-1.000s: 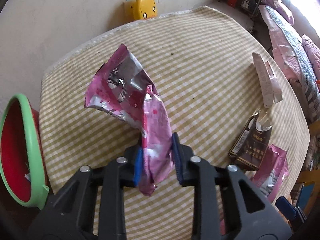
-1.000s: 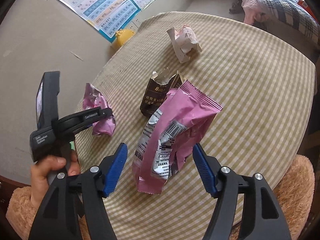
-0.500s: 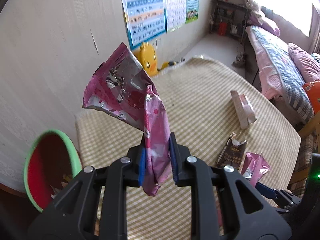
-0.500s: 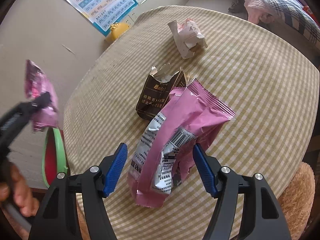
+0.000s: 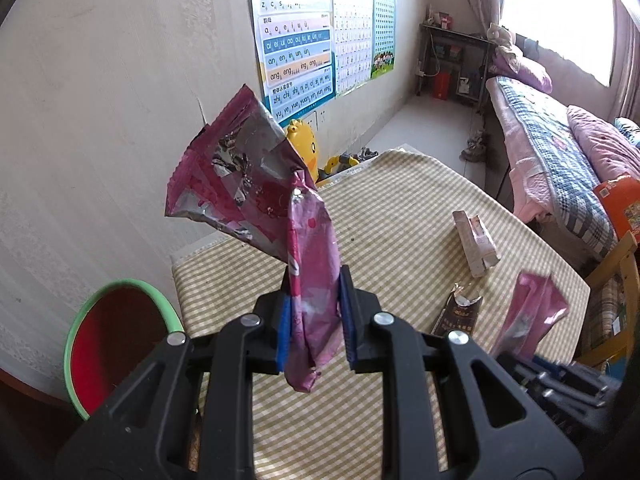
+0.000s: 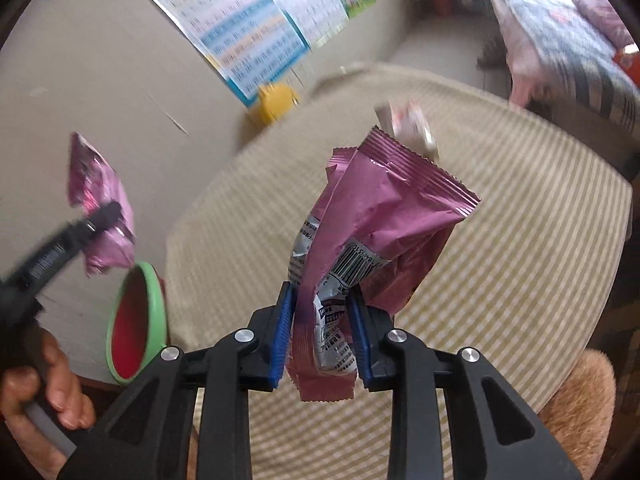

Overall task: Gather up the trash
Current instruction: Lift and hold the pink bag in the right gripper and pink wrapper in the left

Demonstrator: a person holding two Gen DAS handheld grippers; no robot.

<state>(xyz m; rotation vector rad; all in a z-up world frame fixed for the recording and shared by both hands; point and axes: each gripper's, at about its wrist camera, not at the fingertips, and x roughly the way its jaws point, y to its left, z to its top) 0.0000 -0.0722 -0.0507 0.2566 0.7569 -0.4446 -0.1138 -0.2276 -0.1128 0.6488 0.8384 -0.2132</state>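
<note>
Left wrist view: left hand-held gripper (image 5: pixel 313 318) clenched on one crumpled pink wrapper (image 5: pixel 256 200), held above the bench (image 5: pixel 400 208). Right hand-held gripper (image 6: pixel 320 334) grasps a second pink packet (image 6: pixel 384 224). Two more wrappers: brown packet (image 5: pixel 458 314), pale carton (image 5: pixel 476 242). One green-rimmed bin (image 5: pixel 108 336).

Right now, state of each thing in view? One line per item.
left gripper: shut on crumpled pink wrapper, lifted off the table
right gripper: shut on pink snack bag, lifted off the table
dark wrapper: torn open, lying on checked tablecloth
white carton: lying on the tablecloth, ungripped
red bin: open, beside the table
</note>
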